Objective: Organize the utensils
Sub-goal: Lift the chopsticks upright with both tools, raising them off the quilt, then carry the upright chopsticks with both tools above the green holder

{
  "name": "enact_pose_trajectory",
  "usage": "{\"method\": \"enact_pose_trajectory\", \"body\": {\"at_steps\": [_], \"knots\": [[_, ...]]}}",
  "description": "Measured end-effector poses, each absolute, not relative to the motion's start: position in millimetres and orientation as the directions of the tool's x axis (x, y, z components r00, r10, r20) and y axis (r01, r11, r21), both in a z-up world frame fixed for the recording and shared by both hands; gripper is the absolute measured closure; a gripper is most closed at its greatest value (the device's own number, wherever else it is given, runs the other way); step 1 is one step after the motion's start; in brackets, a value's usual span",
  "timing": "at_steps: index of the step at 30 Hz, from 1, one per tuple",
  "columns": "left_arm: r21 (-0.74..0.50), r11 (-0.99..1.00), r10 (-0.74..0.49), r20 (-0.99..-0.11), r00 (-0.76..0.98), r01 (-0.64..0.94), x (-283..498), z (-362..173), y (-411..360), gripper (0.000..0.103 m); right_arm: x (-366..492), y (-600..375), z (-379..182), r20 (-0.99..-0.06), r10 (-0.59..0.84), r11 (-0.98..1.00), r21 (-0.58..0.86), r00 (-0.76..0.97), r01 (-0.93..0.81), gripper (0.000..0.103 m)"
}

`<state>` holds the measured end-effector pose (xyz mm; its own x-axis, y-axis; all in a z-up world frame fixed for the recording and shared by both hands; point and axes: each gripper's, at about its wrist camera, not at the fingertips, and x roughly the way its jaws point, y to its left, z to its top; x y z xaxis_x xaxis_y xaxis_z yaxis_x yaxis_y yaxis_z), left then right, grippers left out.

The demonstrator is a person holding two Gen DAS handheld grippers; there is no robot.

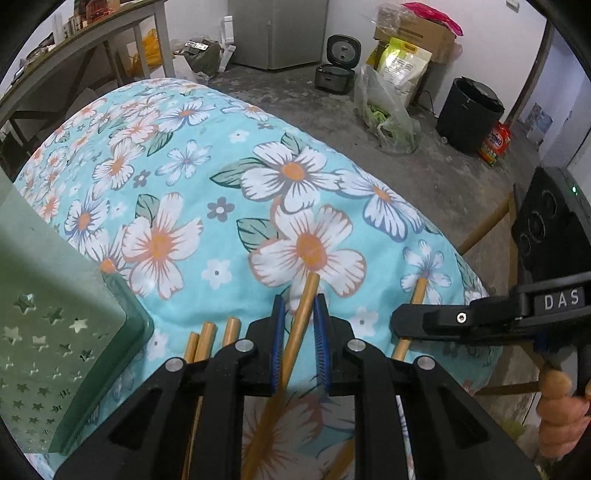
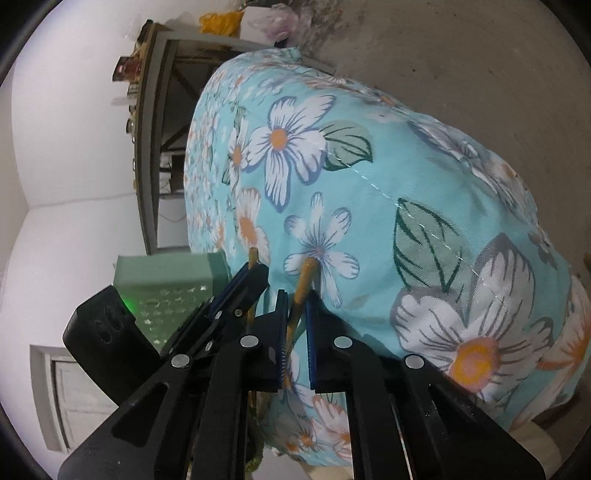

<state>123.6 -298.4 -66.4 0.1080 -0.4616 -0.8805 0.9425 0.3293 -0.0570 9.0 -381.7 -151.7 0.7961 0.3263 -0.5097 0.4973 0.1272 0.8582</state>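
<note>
Wooden chopsticks lie on a table with a blue floral cloth (image 1: 207,177). My left gripper (image 1: 299,302) has its jaws around one chopstick (image 1: 301,317), with small gaps either side. Three more chopstick ends (image 1: 212,336) lie to its left. My right gripper (image 2: 297,299) is rolled sideways, its jaws around another chopstick (image 2: 304,280); it also shows in the left wrist view (image 1: 402,319) beside that chopstick (image 1: 417,291). A green perforated basket (image 1: 44,332) stands at the left, also in the right wrist view (image 2: 166,280).
The table edge drops to a concrete floor (image 1: 424,173) with a rice cooker (image 1: 338,62), a bag of greens (image 1: 388,114), a black bin (image 1: 469,114) and boxes (image 1: 417,33). A shelf table (image 1: 74,48) stands at the back left.
</note>
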Motion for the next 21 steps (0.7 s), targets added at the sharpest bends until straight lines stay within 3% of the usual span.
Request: {"method": "enact_pose_trajectory", "body": {"at_steps": [11,21], "knots": [[-0.104,0.405,-0.553,-0.819,0.153,0.908,128.3,-18.6,-269.1,0.097,18.8,-372.7,-104.5,-0.514,0.264,0.301,0.848,0.816,0.436,0.098],[-0.142,0.454,-0.641,-0.738,0.212,0.88,132.9,45.5,-222.6,0.097,25.6,-345.4,-24.0,-0.517,0.132,0.615,0.712,0.846,0.34,0.099]]}}
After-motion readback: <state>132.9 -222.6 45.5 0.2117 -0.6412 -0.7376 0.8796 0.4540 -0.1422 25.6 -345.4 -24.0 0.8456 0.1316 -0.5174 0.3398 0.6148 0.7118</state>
